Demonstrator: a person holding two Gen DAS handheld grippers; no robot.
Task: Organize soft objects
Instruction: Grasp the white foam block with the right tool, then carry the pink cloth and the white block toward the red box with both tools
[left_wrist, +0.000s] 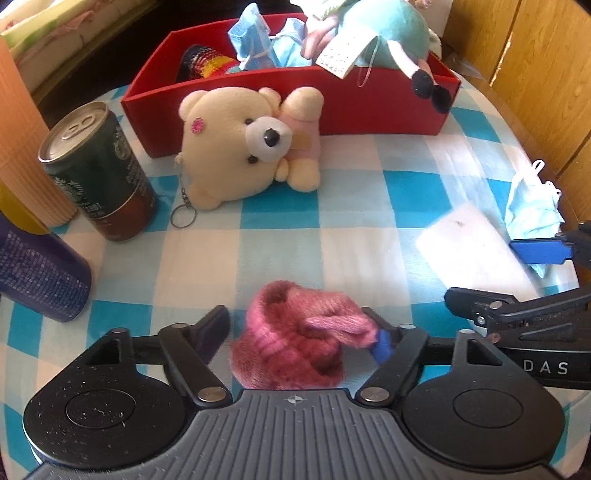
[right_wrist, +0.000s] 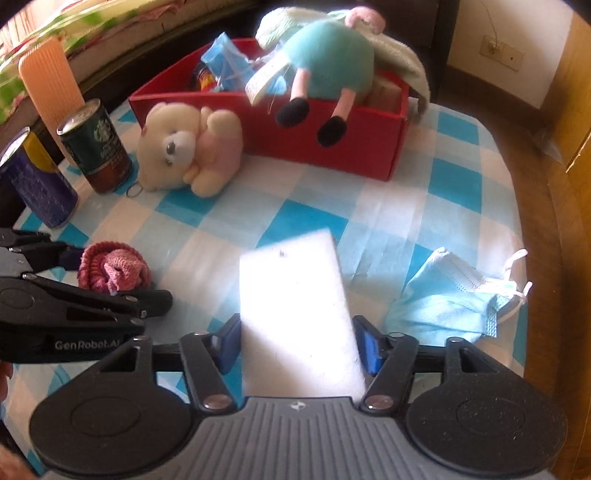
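Lying between the spread fingers of the left gripper (left_wrist: 297, 332) is a pink knitted glove (left_wrist: 295, 339), bunched up on the checked tablecloth (left_wrist: 351, 206) near the table's front edge; the right finger's blue pad touches its cuff, while the left finger stands clear of it. The right gripper (right_wrist: 299, 347) also has its jaws apart, with a white sponge block (right_wrist: 299, 314) between them; whether the blue pads press its sides or merely flank it cannot be told through the glare.

A crumpled blue face mask (right_wrist: 450, 299) lies near the table's right edge, just beside the sponge. At the back of the table stands a red box (left_wrist: 369, 110) holding more blue face masks (left_wrist: 258, 40), a striped knitted item (left_wrist: 207, 62) and a teal plush doll (right_wrist: 332, 55) whose legs hang over the front wall. A cream teddy bear (left_wrist: 240, 144) lies on its side against that wall, a keyring trailing from it. Along the left edge stand a dark coffee can (left_wrist: 99, 173), a purple can (left_wrist: 40, 273) and an orange ribbed cup (left_wrist: 22, 140).

Both grippers point steeply down at the table, side by side, the right one's fingers showing at the edge of the left view.
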